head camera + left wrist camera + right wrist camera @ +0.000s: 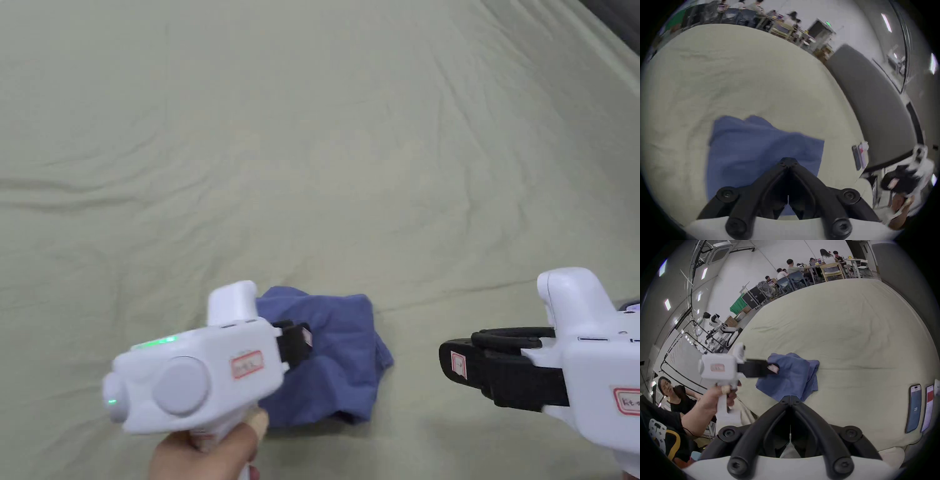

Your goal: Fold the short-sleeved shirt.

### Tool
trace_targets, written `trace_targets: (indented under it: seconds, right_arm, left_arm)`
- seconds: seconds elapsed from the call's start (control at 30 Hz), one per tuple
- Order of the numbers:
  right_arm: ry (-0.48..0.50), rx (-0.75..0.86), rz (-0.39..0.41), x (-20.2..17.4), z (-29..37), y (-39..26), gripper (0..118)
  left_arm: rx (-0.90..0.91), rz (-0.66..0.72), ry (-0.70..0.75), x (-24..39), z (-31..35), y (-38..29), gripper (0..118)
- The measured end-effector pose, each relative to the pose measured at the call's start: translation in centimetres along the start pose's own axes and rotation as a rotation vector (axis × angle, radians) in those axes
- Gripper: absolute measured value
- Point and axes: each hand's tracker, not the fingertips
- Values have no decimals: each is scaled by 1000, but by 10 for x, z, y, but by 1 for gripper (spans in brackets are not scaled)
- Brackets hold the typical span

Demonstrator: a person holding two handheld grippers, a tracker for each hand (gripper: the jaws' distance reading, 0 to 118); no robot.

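The blue short-sleeved shirt (331,356) lies folded into a small, slightly rumpled bundle on the pale green bedsheet (325,156), near the edge closest to the person. In the right gripper view its layers bunch up along the side away from the left gripper, where a fold hangs loose.

The left gripper (300,340) hovers over the near-left part of the shirt, held by the person's hand (206,453). In the left gripper view its 2 jaws are pressed together at the tips with no cloth between them, and the shirt lies spread beneath and beyond them.

The right gripper (453,362) is well apart from the shirt, off to its right above bare sheet. In the right gripper view its 2 jaws also meet at the tips, pinching nothing, with the shirt just beyond them.

2 phones (914,408) lie side by side on the sheet toward the right edge of the right gripper view. Farther back in that view, several people sit at tables (831,267), and a white robot (718,326) stands beside the bed.
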Motion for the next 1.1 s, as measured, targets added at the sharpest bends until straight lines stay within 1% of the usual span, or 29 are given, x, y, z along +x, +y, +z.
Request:
trace_targets:
  seconds: [0.07, 0.1, 0.13, 0.17, 0.23, 0.3, 0.37, 0.47, 0.5, 0.57, 0.67, 0.73, 0.8, 0.87, 0.9, 0.93, 1.0, 1.03, 1.07, 1.1]
  right_arm:
    - [-7, 9, -18, 4, 6, -1, 2]
    - [-10, 10, -24, 5, 9, -2, 2]
    - [-16, 12, -27, 5, 11, -3, 2]
    - [-26, 12, -29, 6, 14, -3, 2]
    - [-46, 11, -29, 7, 18, -5, 2]
    - [-53, 15, -34, 9, 22, -6, 2]
    - [-53, 27, -41, 10, 24, -5, 2]
    - [-28, 58, -38, 10, 23, 1, 2]
    - [-16, 59, -36, 10, 20, 4, 2]
    - [1, 45, -30, 11, 3, 11, 2]
    - [55, -50, -21, 14, -46, 20, 2]
    - [95, -113, -18, 13, -87, 24, 2]
    - [131, -166, -16, 17, -128, 27, 2]
    - [143, -206, -25, 22, -161, 31, 2]
    - [130, -218, -41, 30, -175, 33, 2]
    - [96, -238, -64, 38, -187, 34, 2]
    - [6, -259, -115, 57, -203, 35, 2]
    - [-8, -250, -148, 63, -202, 34, 2]
    - [52, -230, -204, 67, -200, 35, 2]
    - [68, -231, -217, 66, -198, 36, 2]
  left_arm:
    - [-80, -21, -30, 19, -33, -9, 0]
    - [-108, -32, -27, 29, -50, -12, 0]
    - [-118, -49, 6, 38, -70, -14, 0]
    - [-117, -49, -12, 46, -83, -12, 0]
    - [-116, 12, -60, 59, -96, -4, 0]
    - [-106, 28, -153, 69, -111, 5, 0]
    - [-107, 47, -162, 78, -112, 14, 0]
    - [-29, 91, -314, 70, -72, 33, 0]
    - [13, 94, -328, 60, -50, 39, 0]
    - [70, 109, -306, 24, -10, 46, 0]
    - [139, 180, -208, -46, 43, 46, 0]
    - [142, 185, -156, -85, 65, 40, 0]
    - [115, 231, -110, -115, 81, 28, 0]
    - [100, 268, -118, -134, 87, 16, 0]
    - [93, 273, -139, -140, 87, 11, 0]
    - [76, 280, -171, -142, 86, 7, 0]
    - [26, 279, -252, -144, 76, 1, 0]
    - [34, 259, -271, -141, 71, 0, 22]
    - [39, 229, -267, -136, 66, -1, 90]
    - [22, 186, -260, -127, 56, -2, 118]
